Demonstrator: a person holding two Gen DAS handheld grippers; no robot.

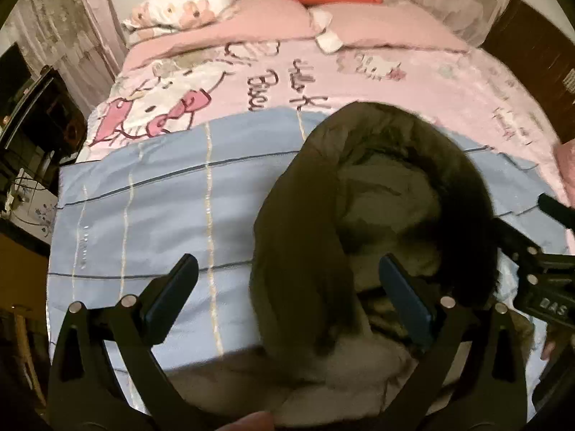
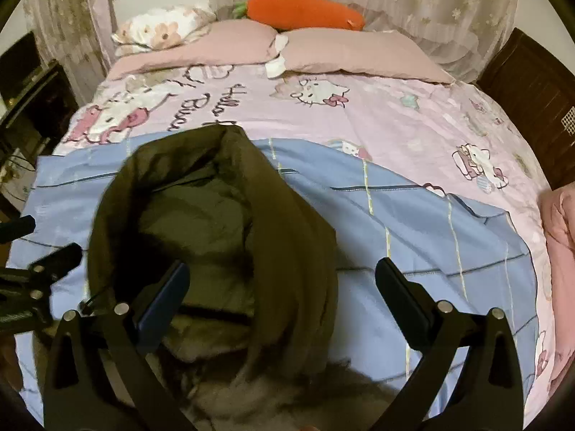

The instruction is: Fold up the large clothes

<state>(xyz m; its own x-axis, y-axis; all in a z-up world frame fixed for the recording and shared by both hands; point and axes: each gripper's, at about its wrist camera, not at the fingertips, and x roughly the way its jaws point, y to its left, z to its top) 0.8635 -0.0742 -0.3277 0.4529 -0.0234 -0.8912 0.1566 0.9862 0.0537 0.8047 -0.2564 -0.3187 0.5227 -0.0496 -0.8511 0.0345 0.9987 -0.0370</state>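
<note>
A dark olive hooded jacket (image 1: 377,215) lies bunched on a light blue striped sheet (image 1: 151,208) at the foot of the bed; a grey furry lining shows at its near end. It also shows in the right wrist view (image 2: 215,208). My left gripper (image 1: 287,287) is open, its jaws spread wide over the jacket's left edge. My right gripper (image 2: 282,287) is open, its jaws spread over the jacket's right edge. Neither holds fabric. The right gripper's body (image 1: 539,273) shows at the right edge of the left wrist view.
A pink Hello Kitty bedspread (image 2: 395,115) covers the bed beyond the blue sheet (image 2: 413,222). Pink pillows (image 2: 352,50) and an orange carrot plush (image 2: 305,10) lie at the headboard. Dark furniture (image 1: 43,125) stands at left, a dark wooden cabinet (image 2: 532,82) at right.
</note>
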